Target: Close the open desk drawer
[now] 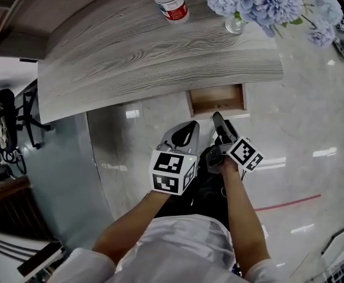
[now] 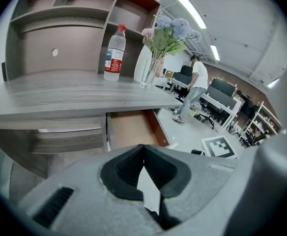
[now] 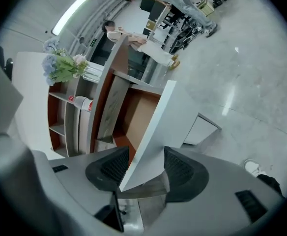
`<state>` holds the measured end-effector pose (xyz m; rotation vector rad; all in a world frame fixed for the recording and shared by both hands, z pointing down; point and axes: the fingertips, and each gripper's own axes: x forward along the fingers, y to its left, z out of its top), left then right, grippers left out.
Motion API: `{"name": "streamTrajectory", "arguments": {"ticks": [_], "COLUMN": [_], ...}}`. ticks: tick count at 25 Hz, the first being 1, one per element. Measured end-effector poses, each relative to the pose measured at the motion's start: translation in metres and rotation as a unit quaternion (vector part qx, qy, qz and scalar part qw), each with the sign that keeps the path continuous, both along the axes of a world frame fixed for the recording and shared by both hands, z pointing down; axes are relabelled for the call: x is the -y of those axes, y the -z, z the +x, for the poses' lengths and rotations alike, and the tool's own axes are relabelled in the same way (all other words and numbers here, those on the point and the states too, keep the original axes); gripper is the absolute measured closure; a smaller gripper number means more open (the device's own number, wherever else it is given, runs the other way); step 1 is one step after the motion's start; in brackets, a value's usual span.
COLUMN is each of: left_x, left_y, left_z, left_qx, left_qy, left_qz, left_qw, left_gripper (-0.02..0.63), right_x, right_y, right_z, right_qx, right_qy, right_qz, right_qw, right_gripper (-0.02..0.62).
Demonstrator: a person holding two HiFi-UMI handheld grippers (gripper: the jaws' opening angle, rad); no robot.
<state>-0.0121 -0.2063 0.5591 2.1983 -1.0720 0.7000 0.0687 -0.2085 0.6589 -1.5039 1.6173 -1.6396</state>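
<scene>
as it stands open, the drawer [image 1: 216, 98] shows brown inside (white front).

I hold both grippers low in front of my body, with my left forearm [image 1: 128, 229] and right forearm [image 1: 242, 214] stretched forward, close to each other. My left gripper [image 1: 189, 127] points forward and down. Its jaws are closed and the dark pads [image 2: 126, 166] meet at the tips. My right gripper [image 1: 218, 118] is just beside it, rolled onto its side, and its jaws stand wide apart.
</scene>
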Motion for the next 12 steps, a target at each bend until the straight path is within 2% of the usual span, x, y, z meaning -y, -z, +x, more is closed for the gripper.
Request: {"name": "streamTrajectory", "arguments": {"ticks": [5, 12], "left_x": [0.004, 0.012], "left_y": [0.002, 0.011], "left_z": [0.001, 0.011], "left_qx": [0.001, -0.004], "left_qy": [0.002, -0.005], "left_qz": [-0.007, -0.001], "left_qw": [1.0, 1.0], "left_gripper": [0.6, 0.6], "right_x": [0.0, 0.0], "right_y": [-0.005, 0.007], "right_z": [0.004, 0.004], "right_qx": [0.029, 0.042], "right_qy": [-0.019, -0.026], "right_qz": [-0.013, -0.024], "right_qw": [0.999, 0.998], "right_gripper": [0.405, 0.433]}}
